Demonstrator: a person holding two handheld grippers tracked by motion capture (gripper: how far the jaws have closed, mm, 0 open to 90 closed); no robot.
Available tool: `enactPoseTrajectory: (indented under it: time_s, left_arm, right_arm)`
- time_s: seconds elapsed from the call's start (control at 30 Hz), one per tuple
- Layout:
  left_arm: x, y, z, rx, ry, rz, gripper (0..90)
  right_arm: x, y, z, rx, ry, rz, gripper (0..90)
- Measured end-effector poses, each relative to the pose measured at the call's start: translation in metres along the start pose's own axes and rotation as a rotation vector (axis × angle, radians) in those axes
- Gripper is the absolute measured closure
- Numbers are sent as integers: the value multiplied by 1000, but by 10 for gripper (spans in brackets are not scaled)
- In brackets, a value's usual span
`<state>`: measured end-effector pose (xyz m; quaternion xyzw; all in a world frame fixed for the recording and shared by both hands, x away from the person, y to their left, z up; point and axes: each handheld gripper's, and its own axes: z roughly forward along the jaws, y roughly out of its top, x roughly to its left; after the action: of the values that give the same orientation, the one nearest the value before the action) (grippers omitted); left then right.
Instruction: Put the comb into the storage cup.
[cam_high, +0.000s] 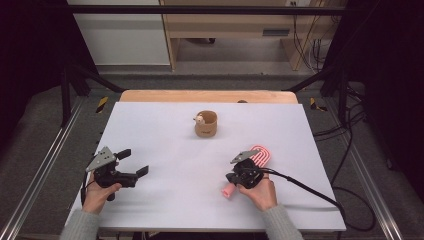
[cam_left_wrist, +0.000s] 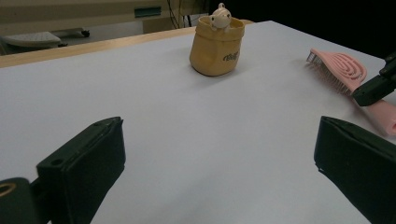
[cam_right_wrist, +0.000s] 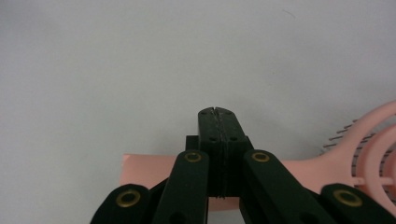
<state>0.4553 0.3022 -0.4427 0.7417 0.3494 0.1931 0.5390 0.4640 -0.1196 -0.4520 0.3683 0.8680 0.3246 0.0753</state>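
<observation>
One tan cup (cam_high: 206, 124) stands well beyond the pink hairbrush (cam_high: 260, 156).

Pink hairbrush (cam_left_wrist: 343, 70): smooth plastic, slight sheen, thin bristles. Tan pouch (cam_left_wrist: 217, 46): soft matt cloth-like wall, small glossy figure (cam_left_wrist: 220, 17) at rim. Table cover (cam_high: 165, 145): white, matt, smooth, paper-like. Table edge (cam_high: 207, 96) behind: pale bare wood. Right gripper (cam_right_wrist: 218, 114): matt black plastic, brass-coloured rivets. Left gripper (cam_left_wrist: 219, 172): matt black pads.
</observation>
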Motion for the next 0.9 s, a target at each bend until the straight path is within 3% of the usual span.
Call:
enactPoseTrajectory:
  time_s: [0.9]
  left_arm:
    - [0,0,0,-2,1,1,19]
  right_arm:
    - [-9,-19,-17,22,-5,32,900]
